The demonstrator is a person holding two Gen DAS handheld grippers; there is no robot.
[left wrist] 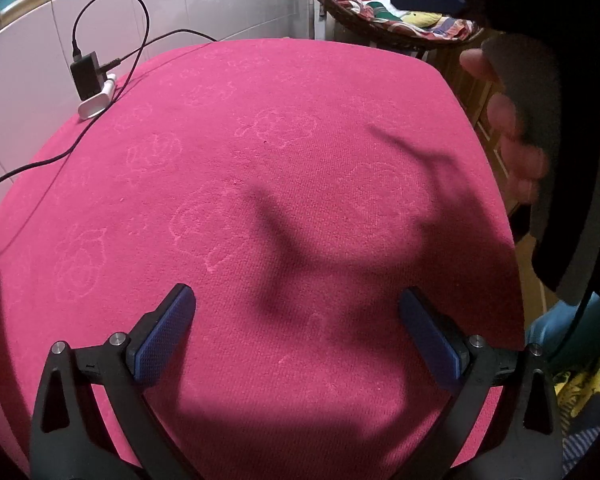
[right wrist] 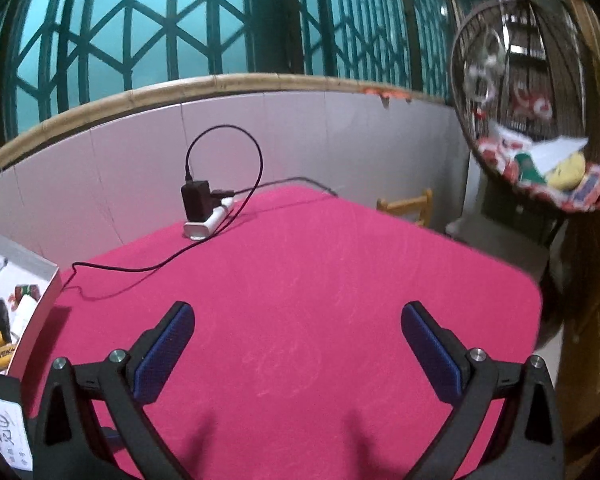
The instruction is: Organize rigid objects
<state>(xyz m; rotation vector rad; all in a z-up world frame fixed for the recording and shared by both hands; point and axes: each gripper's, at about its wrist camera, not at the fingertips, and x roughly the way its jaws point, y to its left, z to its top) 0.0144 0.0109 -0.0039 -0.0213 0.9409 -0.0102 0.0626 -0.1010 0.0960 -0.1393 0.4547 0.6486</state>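
My left gripper (left wrist: 296, 320) is open above a table covered in pink cloth (left wrist: 284, 128), with nothing between its blue pads. My right gripper (right wrist: 298, 332) is also open over the same pink cloth (right wrist: 320, 264), holding nothing. At the left edge of the right wrist view lies a white box (right wrist: 16, 300) holding several small objects, among them a black one and yellow ones. A hand (left wrist: 512, 120) gripping a dark handle shows at the right of the left wrist view.
A white power strip (right wrist: 206, 226) with a black adapter (right wrist: 195, 198) and looping cable (right wrist: 228, 148) sits at the table's far edge; the power strip (left wrist: 96, 104) also shows far left. A wicker hanging chair (right wrist: 540, 120) with patterned cushions hangs right. A tiled wall (right wrist: 320, 136) backs the table.
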